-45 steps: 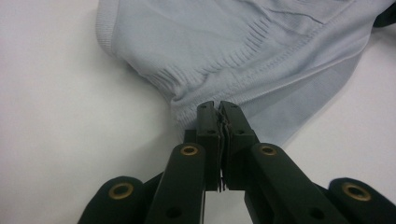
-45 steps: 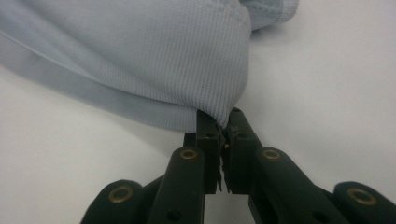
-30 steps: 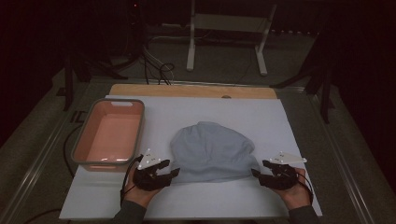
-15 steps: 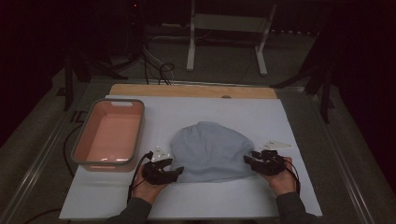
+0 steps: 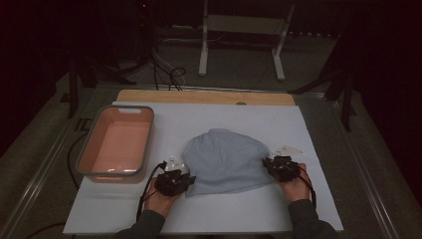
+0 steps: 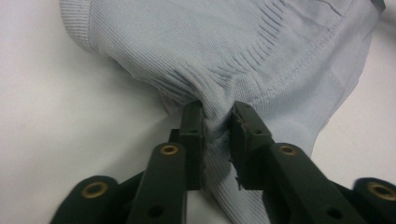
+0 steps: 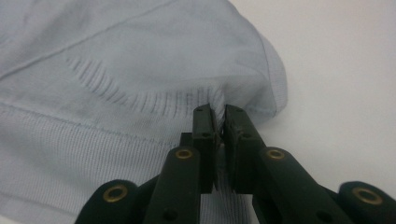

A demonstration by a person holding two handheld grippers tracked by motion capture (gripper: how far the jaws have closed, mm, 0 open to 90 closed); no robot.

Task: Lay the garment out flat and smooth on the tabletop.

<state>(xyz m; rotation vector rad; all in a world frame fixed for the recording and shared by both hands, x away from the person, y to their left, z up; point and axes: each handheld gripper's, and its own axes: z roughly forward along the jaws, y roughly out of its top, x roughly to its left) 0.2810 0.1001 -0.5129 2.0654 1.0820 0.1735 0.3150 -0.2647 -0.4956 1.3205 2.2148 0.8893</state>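
Both grippers have moved inward since a second ago, jaws just closing. The left gripper (image 5: 185, 180) and right gripper (image 5: 269, 165) each pinch the ribbed hem of a pale blue knit cap (image 5: 225, 160) (dome-shaped, soft), lying flat on the white table (image 5: 249, 214) beside a pink tub (image 5: 99, 172).

Both hands are coming inward from outside the cloth's (image 5: 226, 159) lower corners. Left gripper (image 5: 185, 180) is now sitting at the lower left edge, right gripper (image 5: 268, 165) at the right edge. Jaws on both have just been closing, each pair now pinching a bunched fold of ribbed hem.
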